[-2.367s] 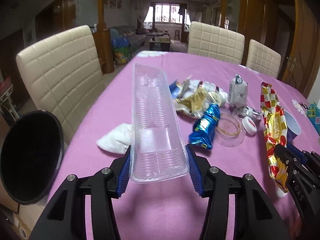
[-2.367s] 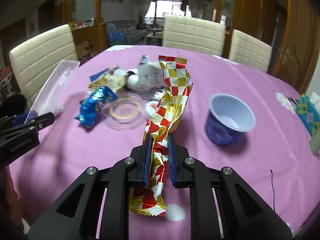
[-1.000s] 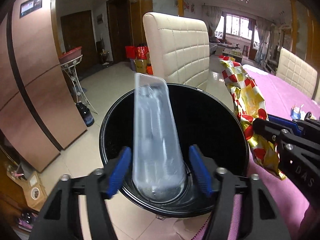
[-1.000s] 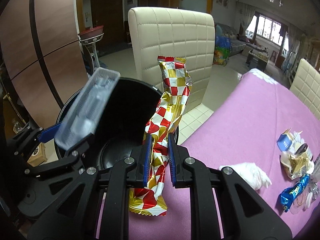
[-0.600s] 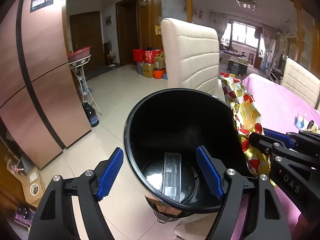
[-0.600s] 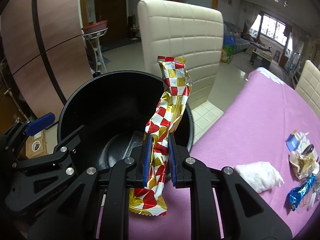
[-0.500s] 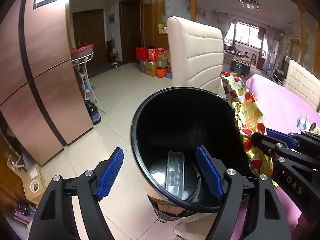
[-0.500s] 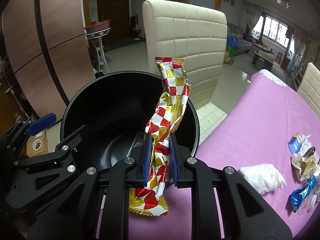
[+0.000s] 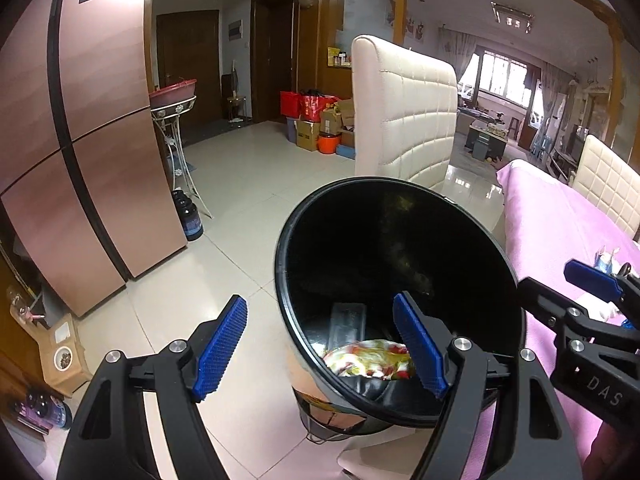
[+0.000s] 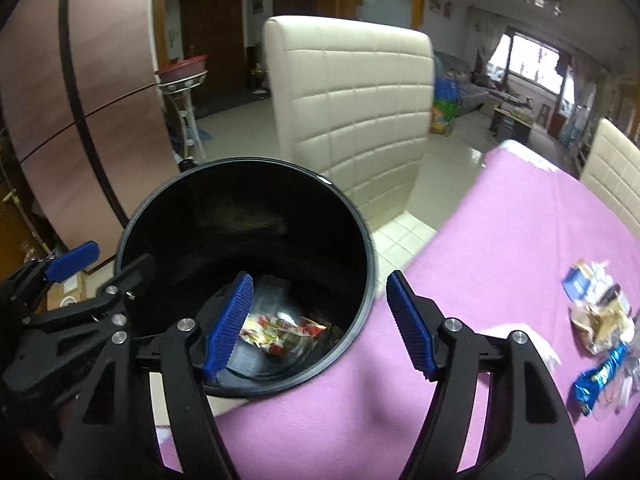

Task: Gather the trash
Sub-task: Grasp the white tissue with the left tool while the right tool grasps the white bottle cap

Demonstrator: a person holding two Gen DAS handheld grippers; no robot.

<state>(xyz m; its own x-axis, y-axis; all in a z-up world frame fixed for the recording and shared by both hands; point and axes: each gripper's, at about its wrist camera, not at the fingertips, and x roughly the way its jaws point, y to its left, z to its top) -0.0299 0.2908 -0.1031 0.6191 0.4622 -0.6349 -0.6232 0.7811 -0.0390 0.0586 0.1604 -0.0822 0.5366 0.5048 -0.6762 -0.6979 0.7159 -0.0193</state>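
Wrappers (image 10: pixel 600 344) left on the table (image 10: pixel 500 240) lie near its right edge, nearer the right gripper (image 10: pixel 320 324), whose jaws have just sprung wide, empty. The checked wrapper (image 10: pixel 280 330) lies in the bin (image 10: pixel 368 256). The left gripper (image 9: pixel 320 346) gapes empty over the bin.

The bin (image 10: pixel 362 248) stands on the floor (image 9: pixel 248 184) beside the bench (image 10: pixel 500 248), in front of a chair (image 10: pixel 360 120). A wrapper (image 10: pixel 280 330) lies on a tray (image 9: pixel 348 320) inside the bin. More wrappers (image 10: pixel 600 320) lie on the bench.
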